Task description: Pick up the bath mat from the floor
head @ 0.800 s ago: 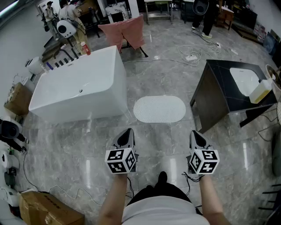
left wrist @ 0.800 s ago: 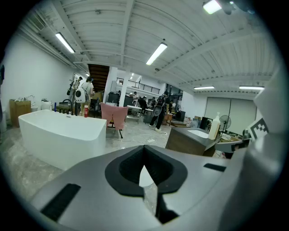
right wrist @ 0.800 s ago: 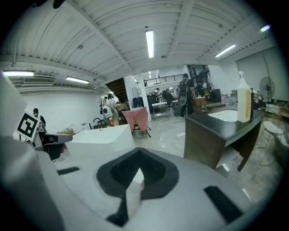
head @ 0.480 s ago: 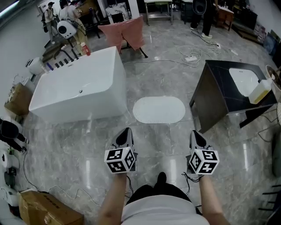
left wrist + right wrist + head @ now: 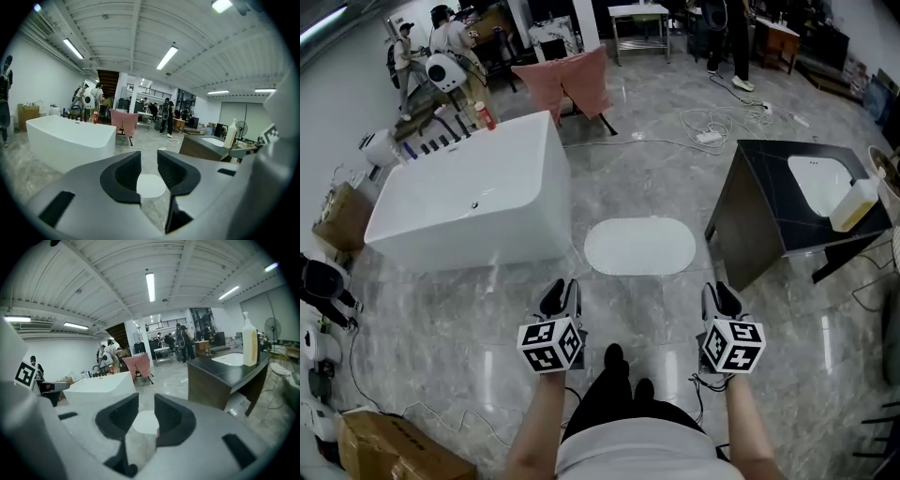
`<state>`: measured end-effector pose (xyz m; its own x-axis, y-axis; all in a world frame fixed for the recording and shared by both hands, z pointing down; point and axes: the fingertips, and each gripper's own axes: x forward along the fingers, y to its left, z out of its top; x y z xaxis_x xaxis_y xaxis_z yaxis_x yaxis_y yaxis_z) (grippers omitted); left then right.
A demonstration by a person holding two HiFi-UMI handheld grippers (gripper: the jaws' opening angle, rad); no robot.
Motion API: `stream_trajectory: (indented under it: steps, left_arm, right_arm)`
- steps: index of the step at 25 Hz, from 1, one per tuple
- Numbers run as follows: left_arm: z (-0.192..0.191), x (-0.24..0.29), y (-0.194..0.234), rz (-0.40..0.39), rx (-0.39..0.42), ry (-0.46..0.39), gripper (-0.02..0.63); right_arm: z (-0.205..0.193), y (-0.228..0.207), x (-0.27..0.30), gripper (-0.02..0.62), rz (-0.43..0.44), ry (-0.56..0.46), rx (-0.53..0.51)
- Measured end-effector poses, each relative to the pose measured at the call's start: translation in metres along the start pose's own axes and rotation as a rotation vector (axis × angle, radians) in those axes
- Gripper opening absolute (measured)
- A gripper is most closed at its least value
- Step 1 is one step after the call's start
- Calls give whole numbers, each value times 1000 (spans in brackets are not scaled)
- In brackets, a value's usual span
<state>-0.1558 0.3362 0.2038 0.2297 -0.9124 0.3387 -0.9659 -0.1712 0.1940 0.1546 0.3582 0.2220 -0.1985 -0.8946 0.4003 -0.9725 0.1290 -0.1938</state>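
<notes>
The white oval bath mat [image 5: 639,247] lies flat on the grey marble floor between the bathtub and a dark cabinet. My left gripper [image 5: 559,296] and right gripper [image 5: 718,298] hover side by side just short of its near edge, both pointing at it and apart from it. In the left gripper view the mat [image 5: 151,185] shows through the narrow gap of the left gripper [image 5: 149,160]. In the right gripper view the mat [image 5: 146,423] shows the same way past the right gripper [image 5: 146,402]. Both stand slightly open with nothing between the jaws.
A white bathtub [image 5: 469,192] stands left of the mat. A dark cabinet with a sink [image 5: 773,206] stands right of it. Behind are a pink chair [image 5: 567,75] and loose cables [image 5: 705,127]. A cardboard box [image 5: 389,450] sits at the lower left. People stand at the back.
The person has stepped forward, one foot now ahead. The mat and tub sit a little nearer in the head view. Both grippers keep the same gap.
</notes>
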Motion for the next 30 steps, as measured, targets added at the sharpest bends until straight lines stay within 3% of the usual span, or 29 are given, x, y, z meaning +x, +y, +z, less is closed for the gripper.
stream_trajectory:
  steps: [10,16,30]
  left_arm:
    - [10,84,32,2,-8,38,198]
    - [18,160,58,-34,-19,98,199]
    - [41,292,122,1,-51,170,199]
  right_arm:
    - [9,-19,74,118,-43,58,8]
    - [23,-24,148,118,-77,111,-5]
    - [63,-49,281,118,-156,170,36]
